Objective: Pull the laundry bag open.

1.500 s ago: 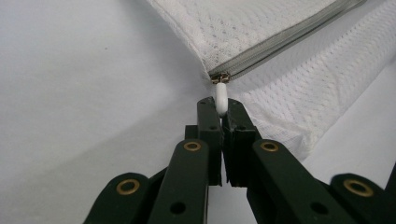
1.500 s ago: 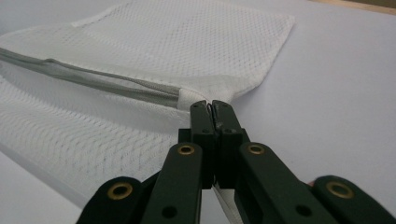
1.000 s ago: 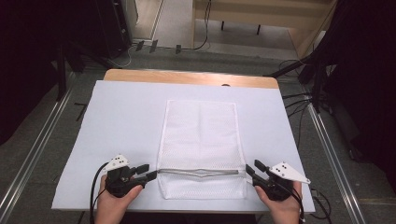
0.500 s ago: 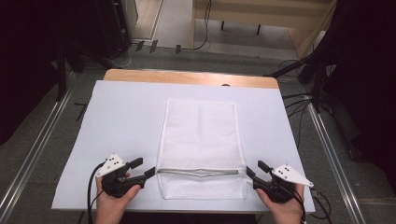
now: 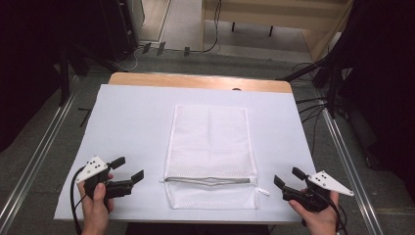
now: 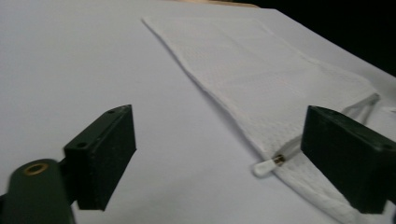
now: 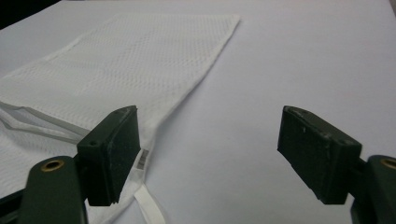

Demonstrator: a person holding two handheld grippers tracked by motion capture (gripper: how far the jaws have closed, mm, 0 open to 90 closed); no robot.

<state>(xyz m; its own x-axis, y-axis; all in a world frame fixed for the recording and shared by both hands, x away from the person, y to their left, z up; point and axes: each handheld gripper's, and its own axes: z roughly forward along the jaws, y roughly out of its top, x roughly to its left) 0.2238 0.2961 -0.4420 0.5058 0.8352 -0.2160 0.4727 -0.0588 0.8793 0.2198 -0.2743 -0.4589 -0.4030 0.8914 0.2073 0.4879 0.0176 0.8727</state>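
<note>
A white mesh zip bag [image 5: 210, 152] lies flat in the middle of the white table cover [image 5: 127, 122], its grey zipper [image 5: 210, 180] running across near the front edge. My left gripper [image 5: 128, 170] rests left of the bag, open and empty. In the left gripper view the bag [image 6: 261, 79] lies ahead and to the right, and the zipper pull [image 6: 267, 164] sits beside the right jaw. My right gripper [image 5: 288, 178] is open to the right of the bag, holding nothing. The right gripper view shows the bag [image 7: 135, 65] at the left and a white tab [image 7: 149, 205] by the left jaw.
The wooden table edge [image 5: 195, 81] shows beyond the cover at the back. Metal rails [image 5: 39, 147] run along both sides of the table, with cables [image 5: 313, 105] on the floor at the right. Bare cover lies left and right of the bag.
Both grippers have drawn outward from the ends of the zipper, left going left and right going right. They now stand clear of the bag, which lies still.
</note>
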